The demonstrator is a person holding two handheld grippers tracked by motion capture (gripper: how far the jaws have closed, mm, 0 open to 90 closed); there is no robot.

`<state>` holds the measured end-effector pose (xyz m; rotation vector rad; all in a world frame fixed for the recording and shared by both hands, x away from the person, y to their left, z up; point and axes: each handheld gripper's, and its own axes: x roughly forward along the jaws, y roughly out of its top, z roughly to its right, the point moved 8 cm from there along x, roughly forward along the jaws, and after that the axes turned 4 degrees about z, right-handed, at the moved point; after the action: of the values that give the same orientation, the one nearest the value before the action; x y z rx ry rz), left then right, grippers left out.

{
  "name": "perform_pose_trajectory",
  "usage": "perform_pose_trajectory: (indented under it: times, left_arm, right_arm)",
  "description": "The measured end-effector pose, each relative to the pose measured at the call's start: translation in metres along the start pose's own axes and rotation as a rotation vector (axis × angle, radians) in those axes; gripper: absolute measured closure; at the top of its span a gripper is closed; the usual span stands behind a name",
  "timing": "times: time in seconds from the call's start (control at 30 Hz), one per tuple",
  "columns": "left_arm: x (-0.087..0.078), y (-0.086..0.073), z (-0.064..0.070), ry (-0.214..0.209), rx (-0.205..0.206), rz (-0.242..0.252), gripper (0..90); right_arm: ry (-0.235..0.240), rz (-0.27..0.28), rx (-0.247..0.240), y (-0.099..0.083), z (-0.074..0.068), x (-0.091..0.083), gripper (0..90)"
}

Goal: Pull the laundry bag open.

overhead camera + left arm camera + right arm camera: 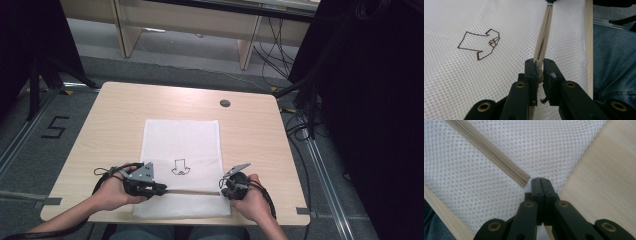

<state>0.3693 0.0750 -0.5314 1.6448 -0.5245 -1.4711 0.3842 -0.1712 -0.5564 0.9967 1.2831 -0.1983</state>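
Mesh bag point(181, 145), white, lies flat on the pale wood worktop point(110, 115), long side running away from the person, near end close to the front edge. A small brown shirt outline point(180, 167) is drawn on its upper face, just beyond the zipper.

Zipper point(192, 191), beige, crosses the bag from side to side near its front end, stretched straight between the two tools.

Left tool point(161, 188): held in the left hand point(111, 192) at the bag's left edge. In the left gripper view its jaws stand nearly together, pinching something small at the zipper's point(543, 40) left end; whether that is the slider or its pull tab I cannot tell. The zipper tape runs straight away from the jaws across the mesh, shirt outline point(480, 44) off to the left.

Right tool point(223, 189): held in the right hand point(252, 197) at the bag's right edge. In the right gripper view the jaws are pressed fully together on the mesh point(499, 152) at the bag's edge, just beside the zipper's point(491, 153) right end, bare worktop point(604, 180) to the right.

A round dark grommet point(225, 103) sits in the worktop well beyond the bag.
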Motion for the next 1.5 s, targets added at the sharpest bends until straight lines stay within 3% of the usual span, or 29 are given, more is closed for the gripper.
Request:
perform_pose_trajectory:
  times: [0.2, 0.23, 0.37, 0.4, 0.5, 1.23, 1.5]
  left_arm:
    - [0.000, 0.000, 0.001, -0.009, -0.010, 0.009, 81.7]
    - [-0.001, -0.001, 0.000, -0.002, 0.005, -0.001, 81.7]
    - [-0.005, -0.004, -0.002, 0.005, -0.012, 0.005, 81.7]
    - [-0.007, -0.005, -0.004, 0.010, 0.000, -0.005, 81.7]
    - [-0.007, -0.005, -0.002, 0.006, -0.018, 0.006, 81.7]
    - [-0.009, -0.008, -0.003, 0.002, -0.004, 0.001, 81.7]
    - [-0.016, -0.013, -0.008, 0.020, -0.015, -0.008, 81.7]
  right_arm:
    - [0.000, 0.001, -0.004, 0.000, 0.000, 0.000, 90.0]
    - [0.001, 0.001, -0.003, 0.000, 0.000, 0.000, 90.0]
    - [-0.002, -0.001, 0.004, 0.000, 0.000, 0.000, 90.0]
    - [-0.002, -0.001, 0.004, 0.000, 0.000, 0.000, 90.0]
    - [-0.005, -0.001, 0.005, 0.000, 0.000, 0.000, 90.0]
    - [-0.006, -0.001, 0.005, 0.000, 0.000, 0.000, 90.0]
    - [-0.003, -0.001, 0.004, 0.000, 0.000, 0.000, 90.0]
